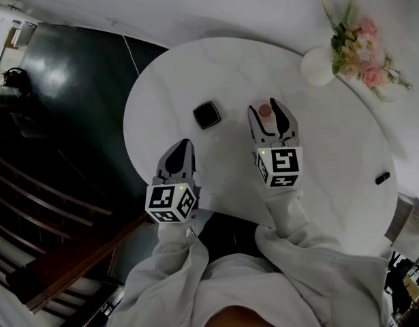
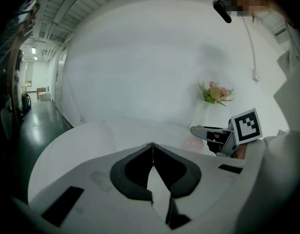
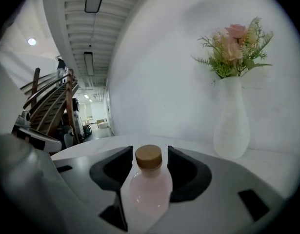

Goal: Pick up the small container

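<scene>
dim, soft light; fisheye-warped, dark edges.

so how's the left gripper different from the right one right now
The left gripper has its jaws shut with nothing between them; the right gripper has its jaws apart with the small pink container standing between them, not clearly squeezed. The left gripper sits near the white table's edge; the right gripper reaches farther in. Both point away from the person across that table.

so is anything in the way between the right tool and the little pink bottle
Nothing visible is. The bottle already stands upright between the open jaws of the right tool, with a gap on each side of its cap. The black box and the vase sit well off to the sides.
</scene>
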The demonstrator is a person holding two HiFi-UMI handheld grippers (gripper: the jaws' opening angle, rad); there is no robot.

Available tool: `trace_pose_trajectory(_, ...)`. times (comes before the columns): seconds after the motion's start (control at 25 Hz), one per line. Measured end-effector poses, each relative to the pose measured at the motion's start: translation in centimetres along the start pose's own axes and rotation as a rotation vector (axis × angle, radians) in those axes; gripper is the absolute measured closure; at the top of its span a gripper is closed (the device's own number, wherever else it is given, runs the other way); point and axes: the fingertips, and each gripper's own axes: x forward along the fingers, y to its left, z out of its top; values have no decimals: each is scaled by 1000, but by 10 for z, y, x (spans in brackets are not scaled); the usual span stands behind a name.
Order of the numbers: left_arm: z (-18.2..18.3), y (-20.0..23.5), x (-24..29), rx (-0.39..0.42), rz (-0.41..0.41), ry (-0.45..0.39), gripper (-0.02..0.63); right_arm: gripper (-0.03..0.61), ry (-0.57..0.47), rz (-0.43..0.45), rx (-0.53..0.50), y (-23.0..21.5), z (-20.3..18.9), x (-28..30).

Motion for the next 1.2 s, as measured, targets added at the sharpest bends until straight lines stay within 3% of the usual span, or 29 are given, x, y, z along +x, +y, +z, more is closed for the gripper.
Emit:
trace_pose_trajectory(0.28,-8,8,0,-18,46,15,595,346,5,4,-29,2,-7,11)
trace_pose_trajectory(0.56,-10,5,4,-25,40,15,596,407,7,-23,-95,1,-5,10)
trace_pose_trajectory(1.2,3,18,-7,-1,14,-6,597,408,84,-65,-99,1,-12,-1)
